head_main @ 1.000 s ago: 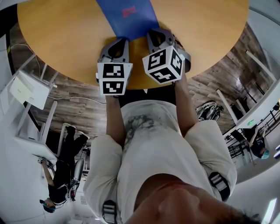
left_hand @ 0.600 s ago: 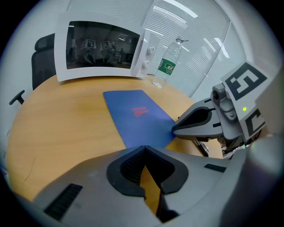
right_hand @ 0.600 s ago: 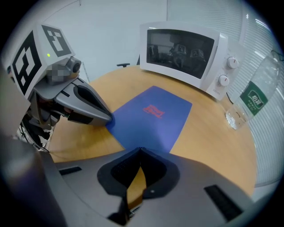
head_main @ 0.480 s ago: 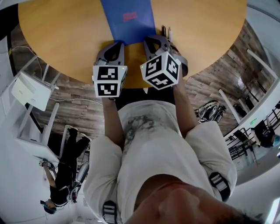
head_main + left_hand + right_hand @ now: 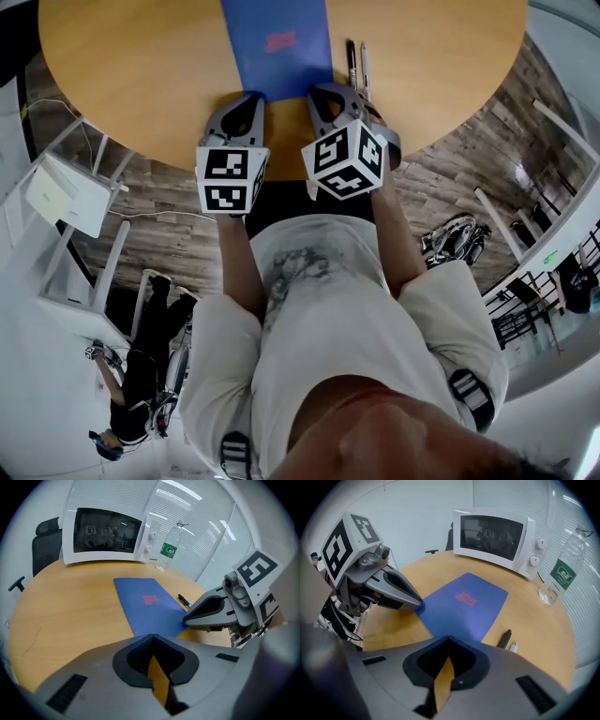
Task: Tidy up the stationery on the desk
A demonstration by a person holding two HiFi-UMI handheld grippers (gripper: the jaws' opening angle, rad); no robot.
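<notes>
Head view: blue folder [image 5: 278, 42] flat on desk [image 5: 122, 66]; black pen [image 5: 351, 61] and white pen [image 5: 364, 66] loose just beside it. Left gripper [image 5: 251, 96] and right gripper [image 5: 323, 92]: jaws closed, empty, at folder's near edge. Judged: nothing tidied yet.

White microwave [image 5: 108, 536] stands at far edge of desk [image 5: 70, 606], door shut. Clear water bottle [image 5: 168, 548], green label, upright just beside the knob end. Black office chair [image 5: 44, 538] behind the other end. Window blinds [image 5: 201, 522] behind. Wood-plank floor [image 5: 159, 202] below.
</notes>
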